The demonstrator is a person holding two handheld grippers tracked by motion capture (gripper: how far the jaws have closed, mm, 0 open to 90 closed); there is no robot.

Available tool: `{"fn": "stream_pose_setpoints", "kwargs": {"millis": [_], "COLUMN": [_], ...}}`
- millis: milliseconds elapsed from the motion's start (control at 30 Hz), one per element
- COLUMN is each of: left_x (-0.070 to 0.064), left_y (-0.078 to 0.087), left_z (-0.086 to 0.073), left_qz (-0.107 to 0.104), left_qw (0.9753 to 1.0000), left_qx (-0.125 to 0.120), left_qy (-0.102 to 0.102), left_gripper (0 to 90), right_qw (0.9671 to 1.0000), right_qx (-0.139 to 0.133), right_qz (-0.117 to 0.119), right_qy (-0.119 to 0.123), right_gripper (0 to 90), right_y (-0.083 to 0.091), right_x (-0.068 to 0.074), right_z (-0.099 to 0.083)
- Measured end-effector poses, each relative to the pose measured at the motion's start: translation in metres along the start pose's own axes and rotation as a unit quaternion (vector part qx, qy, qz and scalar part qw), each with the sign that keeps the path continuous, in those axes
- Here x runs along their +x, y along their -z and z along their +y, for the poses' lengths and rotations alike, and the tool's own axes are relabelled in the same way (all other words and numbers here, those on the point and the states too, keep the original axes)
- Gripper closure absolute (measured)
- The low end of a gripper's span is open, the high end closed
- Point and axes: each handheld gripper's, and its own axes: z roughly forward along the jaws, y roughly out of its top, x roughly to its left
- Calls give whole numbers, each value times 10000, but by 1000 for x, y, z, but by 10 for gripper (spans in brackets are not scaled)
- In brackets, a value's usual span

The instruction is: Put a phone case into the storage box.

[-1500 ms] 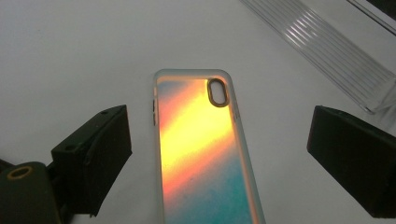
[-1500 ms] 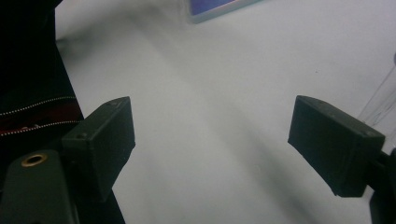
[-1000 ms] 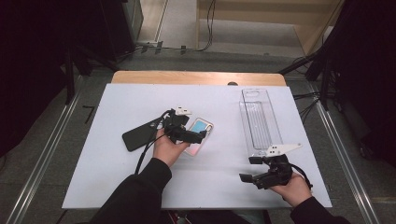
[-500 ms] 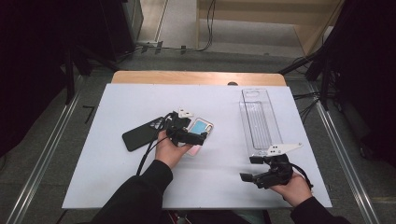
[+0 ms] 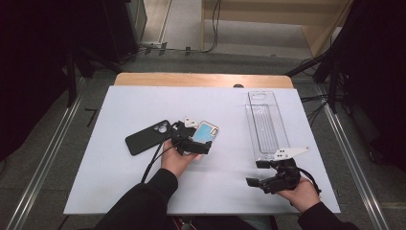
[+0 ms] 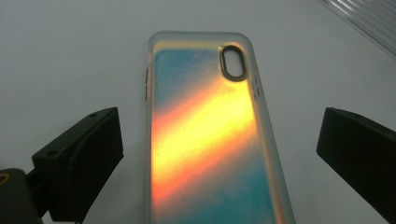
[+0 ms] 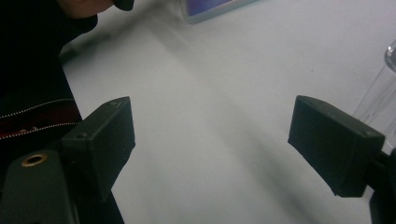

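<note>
Two phone cases lie on the white table (image 5: 119,191): one iridescent blue-and-orange translucent phone case (image 6: 210,140) and one matte black phone case (image 5: 148,137). There is one long clear plastic tray (image 5: 265,124) at the right side. Two black two-jaw grippers are in the person's hands, one left gripper (image 5: 203,146) and one right gripper (image 5: 258,173).

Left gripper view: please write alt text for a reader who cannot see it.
An iridescent blue and orange phone case with a translucent rim lies flat on the white table, between the wide-open black jaws of the left gripper, untouched by either.
</note>
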Motion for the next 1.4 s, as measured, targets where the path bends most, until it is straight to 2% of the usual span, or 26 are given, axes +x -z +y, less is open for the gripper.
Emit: {"fn": "stream_pose_setpoints", "kwargs": {"millis": [300, 467, 633, 800, 967, 1133, 1400], "left_x": [-4, -7, -12, -14, -15, -16, -15], "left_y": [-11, -13, -15, -15, -14, -13, -12], "left_z": [-8, -9, -12, -13, -13, -14, -14], "left_qz": [180, 206, 396, 516, 481, 469, 457], "left_qw": [9998, 9996, 9984, 9979, 9977, 9976, 9977], "left_qx": [108, 79, 91, 46, 19, -72, -82], "left_qy": [-38, -147, -385, -393, -470, -497, -498], "left_gripper": [7, 7, 7, 41, 76, 161, 171], "right_qw": [10000, 10000, 10000, 10000, 9999, 9999, 9999], "right_qx": [10, 31, 40, 51, 47, 64, 67], "right_qz": [-1, -2, -17, -30, -73, -81, -50], "right_qy": [6, 6, 2, 11, 50, 97, 90], "right_gripper": [129, 129, 129, 129, 129, 129, 129], "right_y": [0, -1, -1, -1, -2, -2, -2], "right_x": [0, 0, 0, 0, 0, 2, 1], "right_z": [0, 0, 0, 0, 0, 0, 0]}}
